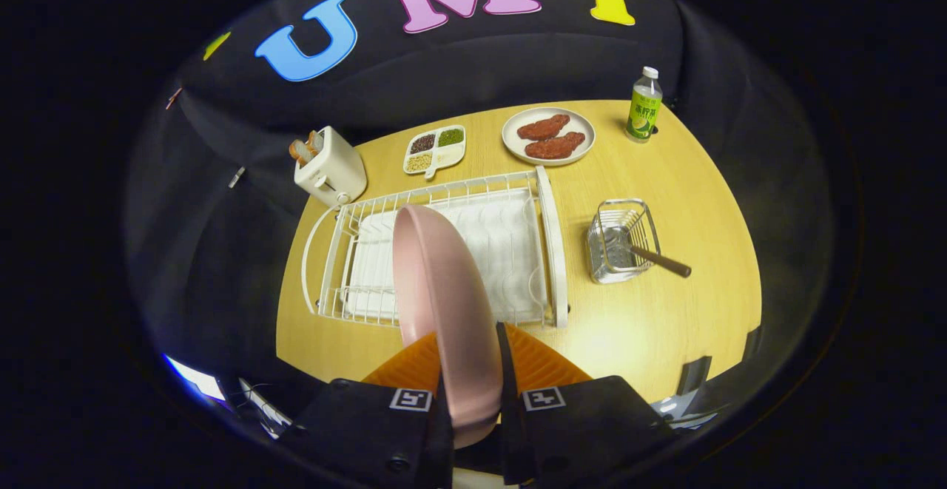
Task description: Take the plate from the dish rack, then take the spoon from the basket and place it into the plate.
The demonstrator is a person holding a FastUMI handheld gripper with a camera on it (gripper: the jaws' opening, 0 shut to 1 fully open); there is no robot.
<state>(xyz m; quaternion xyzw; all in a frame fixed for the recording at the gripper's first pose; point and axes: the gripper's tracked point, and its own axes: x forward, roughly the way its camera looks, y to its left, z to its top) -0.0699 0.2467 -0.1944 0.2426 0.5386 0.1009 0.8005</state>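
Observation:
A pink plate (444, 282) stands on edge between my fingers, and my gripper (467, 359) is shut on its rim. The plate is lifted above the white wire dish rack (551, 252), which lies just beyond the fingers on the wooden table. To the right of the rack stands a small wire basket (621, 241). A spoon with a dark brown handle (661, 260) leans out of it toward the right; its bowl is down inside the basket.
Behind the rack are a white toaster with bread (329, 167), a divided dish of beans (435, 150), a plate with two meat pieces (548, 136) and a green-labelled bottle (644, 106). Bare wooden table (651, 334) lies in front of the basket.

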